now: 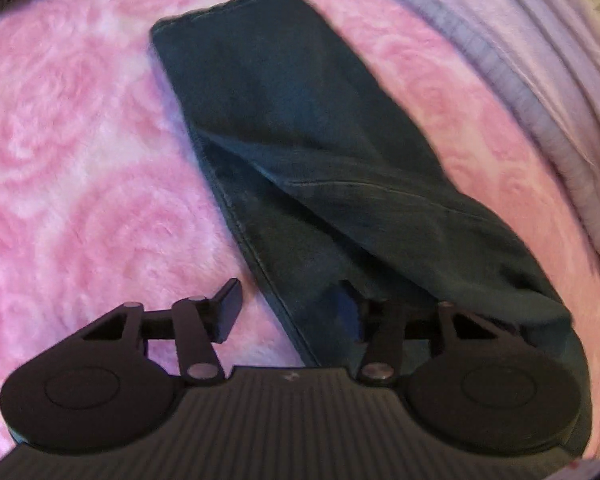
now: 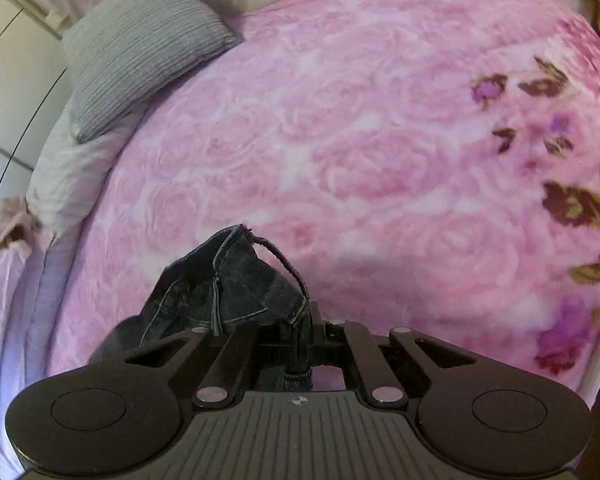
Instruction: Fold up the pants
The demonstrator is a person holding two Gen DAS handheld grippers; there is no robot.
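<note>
Dark denim pants (image 1: 300, 132) lie lengthwise on a pink rose-patterned blanket (image 1: 80, 140), running from the upper middle down to the lower right of the left wrist view, with one layer folded diagonally over the other. My left gripper (image 1: 292, 304) is open just above the near part of the pants; its left finger (image 1: 230, 308) is over the blanket and its right finger is over the fabric. In the right wrist view, my right gripper (image 2: 304, 332) is shut on a bunched end of the pants (image 2: 228, 284), which is lifted off the blanket (image 2: 380, 160).
A grey ribbed pillow (image 2: 140, 48) lies at the far left of the bed, with pale lilac bedding (image 1: 540, 60) along the blanket's edge. Floral print (image 2: 560, 200) marks the blanket's right side. White cupboard doors stand beyond the pillow.
</note>
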